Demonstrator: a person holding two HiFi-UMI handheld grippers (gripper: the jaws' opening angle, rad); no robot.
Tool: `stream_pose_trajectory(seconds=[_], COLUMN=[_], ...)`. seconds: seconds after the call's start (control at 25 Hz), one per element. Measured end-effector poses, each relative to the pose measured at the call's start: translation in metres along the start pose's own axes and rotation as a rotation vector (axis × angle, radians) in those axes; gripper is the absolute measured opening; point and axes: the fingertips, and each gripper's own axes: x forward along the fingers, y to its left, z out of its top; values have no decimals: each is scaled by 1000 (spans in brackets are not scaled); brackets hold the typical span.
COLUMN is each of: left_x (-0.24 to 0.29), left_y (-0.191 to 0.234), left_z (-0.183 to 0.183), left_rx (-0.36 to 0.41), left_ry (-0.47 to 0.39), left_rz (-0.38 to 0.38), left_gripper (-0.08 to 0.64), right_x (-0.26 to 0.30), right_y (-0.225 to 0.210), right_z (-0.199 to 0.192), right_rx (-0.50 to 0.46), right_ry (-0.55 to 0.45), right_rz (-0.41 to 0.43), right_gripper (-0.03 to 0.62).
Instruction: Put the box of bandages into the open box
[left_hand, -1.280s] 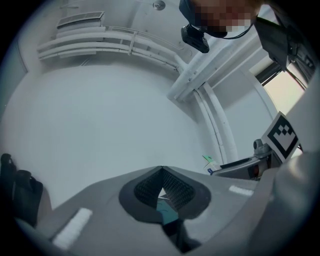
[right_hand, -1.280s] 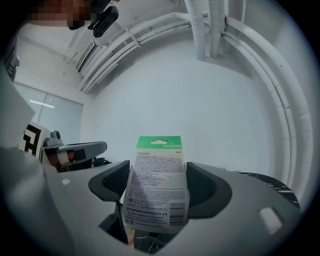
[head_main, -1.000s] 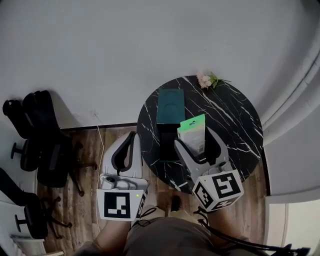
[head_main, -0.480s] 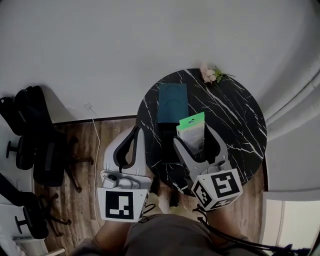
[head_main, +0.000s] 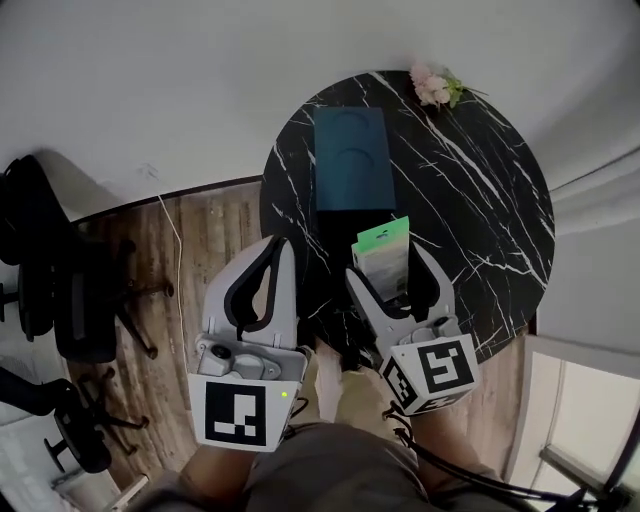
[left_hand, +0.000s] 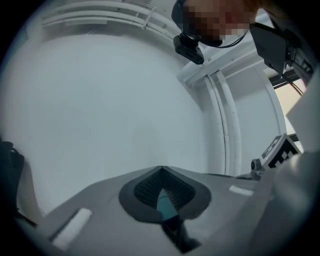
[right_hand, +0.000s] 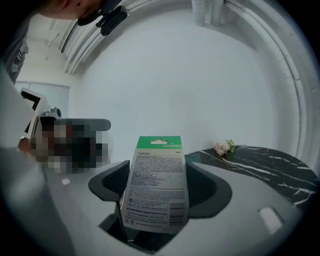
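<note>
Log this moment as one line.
left tongs: shut, empty | right tongs: shut on green-and-white cardboard bandage box, upright | dark teal open box: on black marble round table, bandage box not yet inside

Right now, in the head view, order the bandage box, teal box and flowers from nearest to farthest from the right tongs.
1. Bandage box, gripped between the right tongs.
2. Teal box, just beyond, left of the table centre.
3. Flowers, at the far edge.

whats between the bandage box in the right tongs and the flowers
Only bare marble tabletop from the bandage box to the flowers, in the head view; the teal box lies left of it.
</note>
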Motion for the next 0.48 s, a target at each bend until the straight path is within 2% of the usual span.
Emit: stream_pose_trajectory(seconds=[0.28, 0.48], left_x=[21, 39], left_y=[23, 34], left_z=[-56, -78], left_rx=[-28, -46], left_ry=[100, 120], left_rz=[-43, -62], left_gripper=[0, 0], right_x=[30, 40], right_y=[-6, -20], right_z=[-66, -96], right_rx=[33, 48], right_ry=[111, 194], right_rz=[-73, -150], right_gripper=[382, 382])
